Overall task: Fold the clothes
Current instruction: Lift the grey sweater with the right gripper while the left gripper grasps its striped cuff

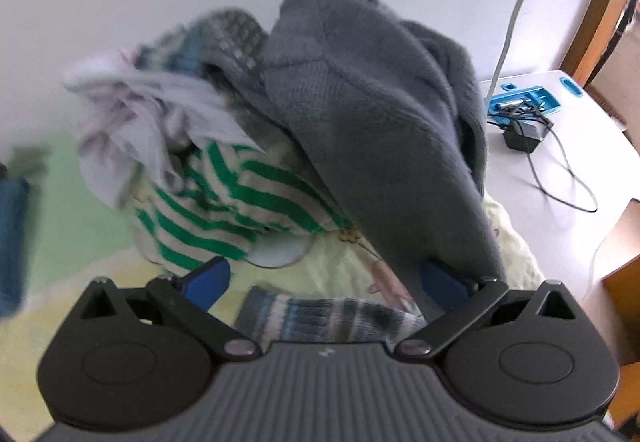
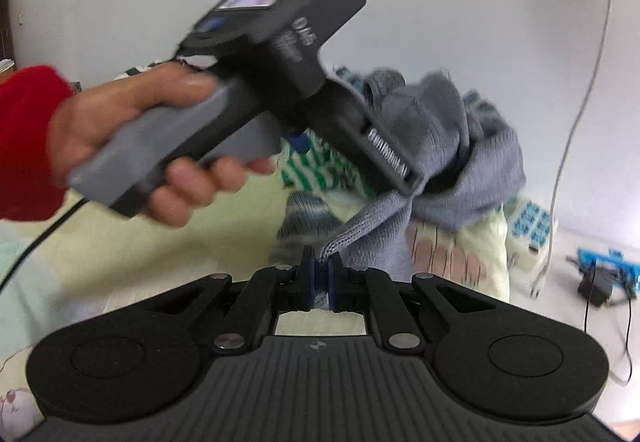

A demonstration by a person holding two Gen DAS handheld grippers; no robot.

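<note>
A grey knit sweater (image 1: 360, 113) hangs stretched over a heap of clothes on the bed. My right gripper (image 2: 322, 274) is shut on a ribbed edge of that grey sweater (image 2: 452, 145), which runs up and to the right from the jaws. My left gripper (image 1: 326, 278) stands wide open, with the sweater's lower part draped past its right finger (image 1: 444, 282). Under the sweater lie a green-striped garment (image 1: 224, 209), a pale lavender garment (image 1: 152, 121) and a blue patterned knit (image 1: 224, 37). A striped sock (image 1: 320, 318) lies just in front of the left gripper.
A hand (image 2: 132, 137) in a red sleeve (image 2: 28, 137) holds the left gripper's handle across the right wrist view. The bed has a pale yellow-green cover (image 1: 340, 262). To the right, a white table (image 1: 568, 161) carries a blue holder, a black adapter (image 1: 524, 135) and cables.
</note>
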